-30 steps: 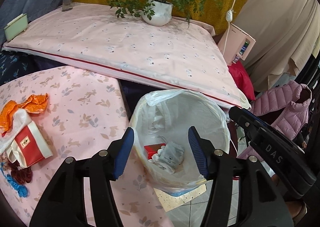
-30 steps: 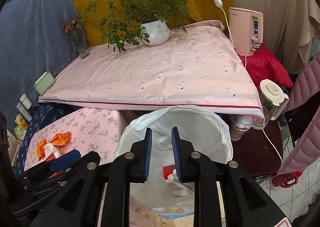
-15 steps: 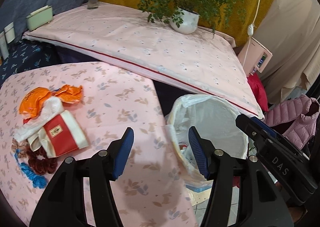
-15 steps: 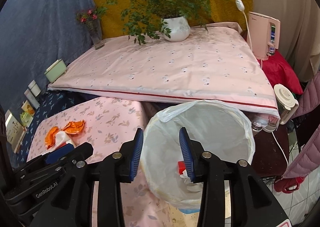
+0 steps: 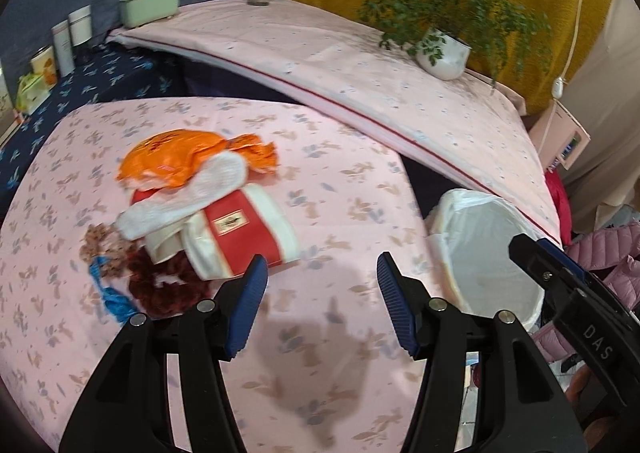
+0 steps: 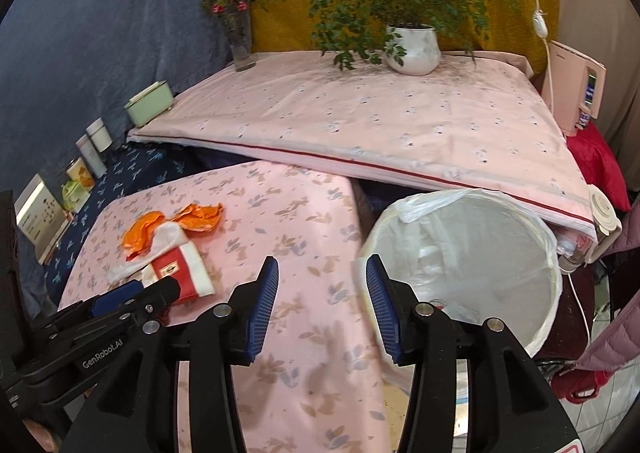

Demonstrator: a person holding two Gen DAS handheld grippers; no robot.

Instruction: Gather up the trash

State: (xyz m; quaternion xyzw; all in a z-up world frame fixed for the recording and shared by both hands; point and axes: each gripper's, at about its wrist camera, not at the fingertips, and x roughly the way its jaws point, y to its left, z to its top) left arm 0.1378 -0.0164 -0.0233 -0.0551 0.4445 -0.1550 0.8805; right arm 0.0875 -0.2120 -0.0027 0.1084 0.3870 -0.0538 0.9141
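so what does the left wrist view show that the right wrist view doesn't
Left wrist only: the dark red fuzzy scrap and blue scrap beside the pile. Right wrist only: trash at the bottom of the lined bin, and the white kettle. Both: the orange wrapper, red-and-white pack, potted plant, and both open claws, left claw and right claw.

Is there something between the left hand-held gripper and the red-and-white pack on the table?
Nothing visible. The left hand-held gripper is open, and only bare tablecloth lies between it and the red-and-white pack.
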